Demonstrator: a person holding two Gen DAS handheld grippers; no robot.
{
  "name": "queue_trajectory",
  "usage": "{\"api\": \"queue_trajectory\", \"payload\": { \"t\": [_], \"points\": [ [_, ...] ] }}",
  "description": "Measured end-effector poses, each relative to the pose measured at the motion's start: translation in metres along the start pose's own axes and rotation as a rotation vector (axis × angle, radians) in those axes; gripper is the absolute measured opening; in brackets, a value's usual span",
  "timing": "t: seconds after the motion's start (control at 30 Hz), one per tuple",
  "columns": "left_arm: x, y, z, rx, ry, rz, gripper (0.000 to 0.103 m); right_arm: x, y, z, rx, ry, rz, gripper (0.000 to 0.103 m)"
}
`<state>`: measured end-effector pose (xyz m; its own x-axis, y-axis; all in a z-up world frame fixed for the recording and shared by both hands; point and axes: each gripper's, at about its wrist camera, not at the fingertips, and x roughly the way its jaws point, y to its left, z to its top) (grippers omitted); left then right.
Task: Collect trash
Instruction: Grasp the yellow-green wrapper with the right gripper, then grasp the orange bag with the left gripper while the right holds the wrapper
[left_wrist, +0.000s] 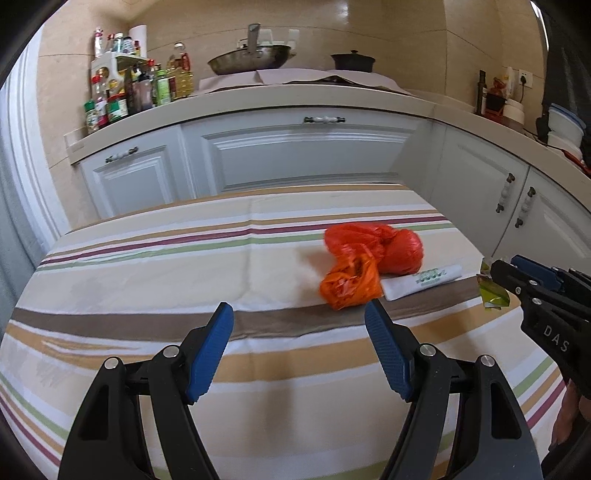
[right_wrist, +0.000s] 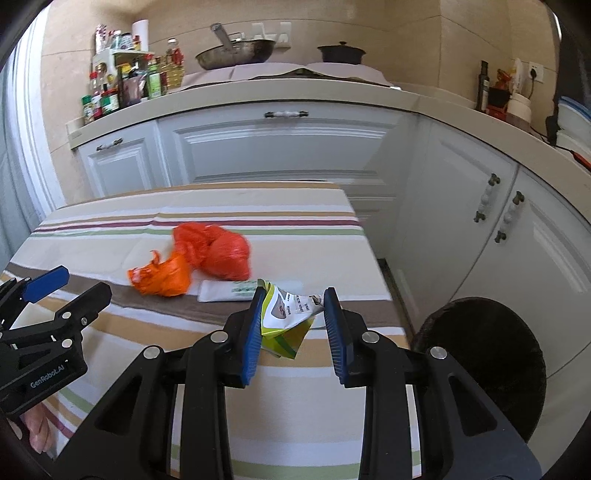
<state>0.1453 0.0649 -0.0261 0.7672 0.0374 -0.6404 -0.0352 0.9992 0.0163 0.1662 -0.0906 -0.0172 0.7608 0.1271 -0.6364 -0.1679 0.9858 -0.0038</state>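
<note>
green-and-white crumpled wrapper (right_wrist: 286, 314) sits pinched between our right gripper (right_wrist: 291, 325) pads, lifted clear of the striped tablecloth (right_wrist: 110, 229). beyond it and to our left lie an orange plastic bag (right_wrist: 162, 277), a knotted red bag (right_wrist: 221, 251) touching it, and a white sachet (right_wrist: 229, 291) just beside both, its long axis running across the table. our left gripper (left_wrist: 299, 350) hangs wide open and empty, its fingers aimed just left of the orange bag, so we judge it the nearer hand for that pickup. a dark round bin (right_wrist: 491, 354) waits right of the table.
</note>
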Motion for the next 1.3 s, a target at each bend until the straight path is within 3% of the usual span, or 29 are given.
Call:
{"api": "queue_trajectory", "payload": {
  "t": [0.6, 0.7, 0.77, 0.8, 1.3],
  "points": [
    [0.053, -0.025, 0.017, 0.042, 0.102, -0.032, 0.073, 0.018, -0.037, 0.007, 0.048, 0.000, -0.008, 0.030],
    [0.057, -0.025, 0.016, 0.045, 0.123, -0.048, 0.064, 0.020, -0.037, 0.006, 0.052, 0.004, -0.003, 0.030],
    [0.060, -0.026, 0.014, 0.053, 0.140, -0.062, 0.048, 0.021, -0.038, 0.006, 0.054, 0.005, 0.000, 0.030],
    [0.061, -0.027, 0.013, 0.057, 0.148, -0.068, 0.046, 0.021, -0.038, 0.006, 0.054, 0.005, 0.000, 0.030],
    [0.036, -0.021, 0.007, 0.036, 0.101, -0.049, 0.042, 0.004, -0.033, 0.002, 0.054, -0.008, 0.002, 0.030]
  ]
}}
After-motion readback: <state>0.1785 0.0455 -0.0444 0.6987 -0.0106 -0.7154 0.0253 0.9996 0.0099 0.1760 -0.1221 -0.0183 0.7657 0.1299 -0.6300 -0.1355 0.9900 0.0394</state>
